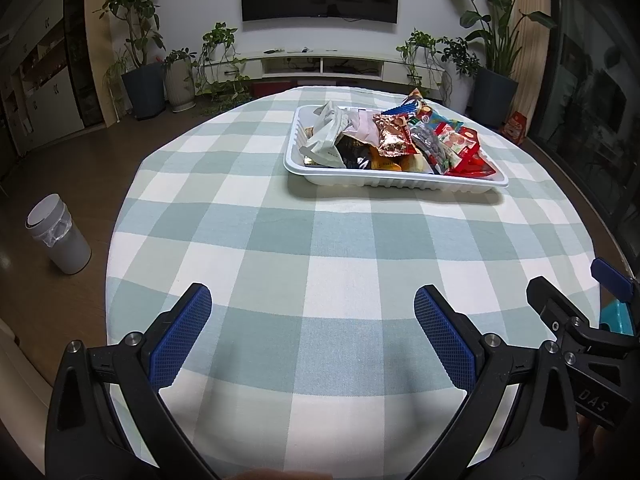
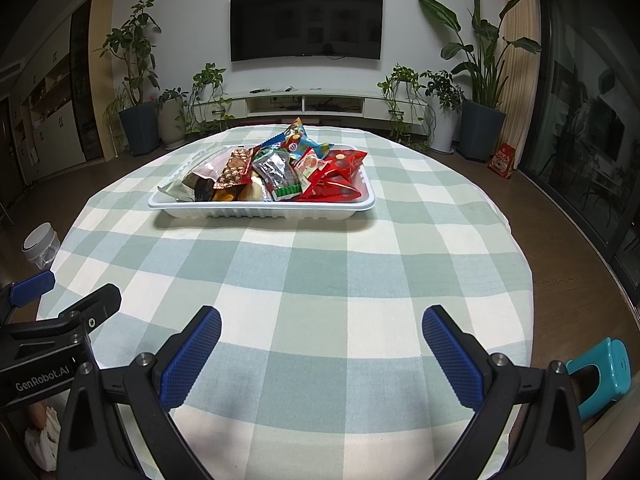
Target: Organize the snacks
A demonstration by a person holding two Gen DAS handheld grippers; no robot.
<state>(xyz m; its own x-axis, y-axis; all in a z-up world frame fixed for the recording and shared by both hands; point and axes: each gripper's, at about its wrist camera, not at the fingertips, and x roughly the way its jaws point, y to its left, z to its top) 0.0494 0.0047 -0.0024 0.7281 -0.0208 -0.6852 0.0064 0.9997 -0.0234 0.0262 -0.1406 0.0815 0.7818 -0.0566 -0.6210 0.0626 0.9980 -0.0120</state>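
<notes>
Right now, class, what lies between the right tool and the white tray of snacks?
Only bare checked tablecloth lies between the open right tool and the white tray; the right wrist view shows it.

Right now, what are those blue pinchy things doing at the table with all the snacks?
A person holds two sets of tongs over a checked tablecloth. The left tongs and the right tongs are both open and empty, near the table's front edge. Farther back sits a white tray piled with snack packets. Nothing is being gripped, and every packet in view is in the tray.
</notes>
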